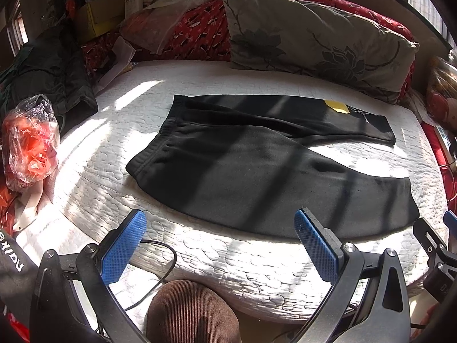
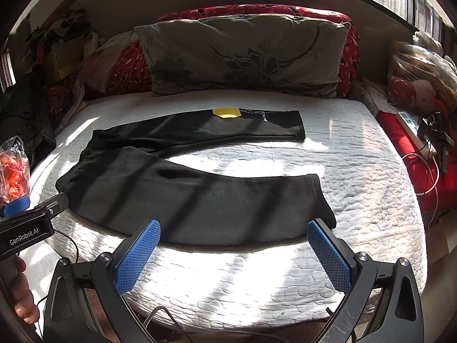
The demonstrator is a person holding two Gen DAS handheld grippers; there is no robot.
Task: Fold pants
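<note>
Black pants [image 1: 257, 165] lie flat on the white quilted bed [image 1: 200, 257], waistband to the left, both legs spread apart toward the right. A yellow tag [image 1: 337, 106] sits on the far leg. My left gripper [image 1: 220, 223] is open and empty, hovering above the bed's near edge, just short of the near leg. In the right wrist view the pants [image 2: 182, 194] show with the near leg's cuff [image 2: 320, 197] at the right. My right gripper [image 2: 234, 230] is open and empty, at the near leg's lower edge.
A grey floral pillow [image 2: 242, 57] and red cushions [image 1: 197, 34] line the back of the bed. A plastic bag with orange contents [image 1: 28, 140] and dark clothing [image 1: 54, 77] lie at the left. A power strip and cables [image 2: 414, 131] lie at the right. My brown-trousered knee [image 1: 191, 311] is below.
</note>
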